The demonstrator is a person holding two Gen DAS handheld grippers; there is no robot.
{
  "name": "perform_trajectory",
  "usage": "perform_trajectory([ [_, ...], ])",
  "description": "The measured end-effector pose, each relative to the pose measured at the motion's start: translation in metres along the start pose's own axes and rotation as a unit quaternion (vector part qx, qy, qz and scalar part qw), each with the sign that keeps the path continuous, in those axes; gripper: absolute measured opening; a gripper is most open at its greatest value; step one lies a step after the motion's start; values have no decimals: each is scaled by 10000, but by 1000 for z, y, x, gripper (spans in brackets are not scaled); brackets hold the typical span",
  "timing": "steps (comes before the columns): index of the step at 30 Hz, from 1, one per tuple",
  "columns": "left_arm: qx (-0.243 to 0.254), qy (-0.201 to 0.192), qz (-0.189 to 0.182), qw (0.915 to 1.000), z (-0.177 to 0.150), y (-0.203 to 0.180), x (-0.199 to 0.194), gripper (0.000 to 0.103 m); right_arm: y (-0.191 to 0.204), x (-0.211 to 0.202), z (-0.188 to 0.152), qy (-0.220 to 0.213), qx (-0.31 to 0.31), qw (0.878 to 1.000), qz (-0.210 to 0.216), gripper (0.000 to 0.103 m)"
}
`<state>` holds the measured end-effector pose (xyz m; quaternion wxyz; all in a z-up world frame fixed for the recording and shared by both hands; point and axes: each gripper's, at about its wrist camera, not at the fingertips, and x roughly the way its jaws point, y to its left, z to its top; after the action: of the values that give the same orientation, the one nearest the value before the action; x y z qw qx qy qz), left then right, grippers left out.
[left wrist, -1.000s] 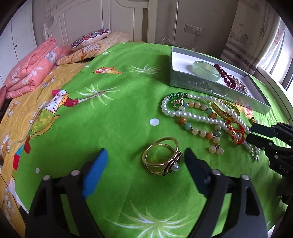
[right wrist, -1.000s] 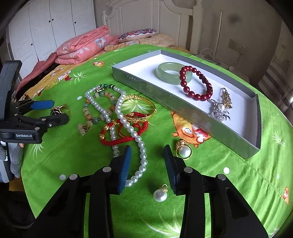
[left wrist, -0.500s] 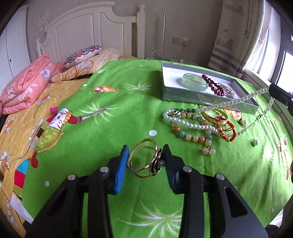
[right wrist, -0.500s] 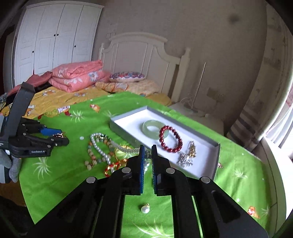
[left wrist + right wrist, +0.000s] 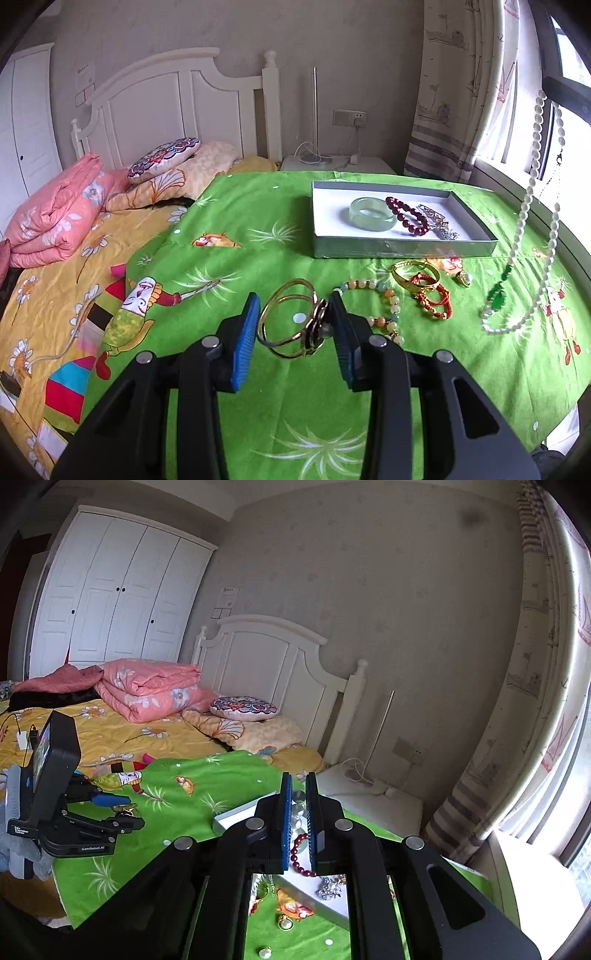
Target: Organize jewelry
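Note:
My left gripper (image 5: 293, 325) is shut on a gold double-ring bangle (image 5: 291, 319) with a dark flower charm, held above the green cloth. My right gripper (image 5: 298, 812) is shut on a white pearl necklace (image 5: 297, 814); in the left wrist view the necklace (image 5: 532, 206) hangs at the right with its green pendant and lower loop over the cloth. The grey jewelry box (image 5: 402, 249) holds a pale green jade bangle (image 5: 372, 215), a dark red bead bracelet (image 5: 410, 218) and a silver brooch (image 5: 441, 227).
On the green cloth (image 5: 280, 406) lie a gold bangle (image 5: 413, 275), red cord bracelets (image 5: 434, 301), a pastel bead bracelet (image 5: 384, 302) and pearl earrings (image 5: 285, 921). A folded pink quilt (image 5: 55, 218) and pillows lie at the left.
My left gripper closed on the gold bangle and lifted it. My right gripper closed on the pearl necklace and raised it high off the cloth, so it now hangs.

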<state>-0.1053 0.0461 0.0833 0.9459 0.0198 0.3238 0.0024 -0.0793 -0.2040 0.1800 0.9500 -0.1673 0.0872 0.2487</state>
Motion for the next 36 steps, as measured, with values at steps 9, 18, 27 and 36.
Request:
perform_trajectory([
  [9,197,20,-308,9993,19,-10,6,37,-13,1,9,-6,-30,9997,-252,8],
  [18,390,73,-551,9977,72,-33,52,37,-42,50,32,232,30,9982,-560,8],
  [27,392,423,-652,9962,113,-54,134,37,-57,124,40,683,-11,9948,-749,8],
  [36,133,883,-631,9940,115,-50,200,38,-81,171,19,915,374,9895,-1053,8],
])
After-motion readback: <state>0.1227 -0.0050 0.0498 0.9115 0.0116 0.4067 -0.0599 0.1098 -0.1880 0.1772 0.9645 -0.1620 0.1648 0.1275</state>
